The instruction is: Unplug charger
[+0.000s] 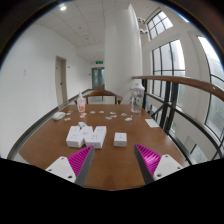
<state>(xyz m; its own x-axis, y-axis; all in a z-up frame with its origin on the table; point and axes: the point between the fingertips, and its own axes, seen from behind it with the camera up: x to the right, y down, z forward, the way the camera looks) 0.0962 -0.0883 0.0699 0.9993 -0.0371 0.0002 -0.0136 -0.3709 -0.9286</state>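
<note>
My gripper [113, 162] is held above a brown wooden table [112, 158], its two fingers wide apart with the magenta pads [80, 161] facing each other and nothing between them. Well ahead of the fingers lie several white blocks: a cluster of charger-like cubes and a power strip [87, 135], and a single white cube [120, 139] to their right. I cannot tell which one is plugged in.
Farther along the table lie small white items [60, 115] and a pinkish bottle [81, 103]. Wooden chairs [101, 96] stand at the far end. A white column [123, 45] rises behind. A curved wooden railing [185, 85] and large windows are to the right.
</note>
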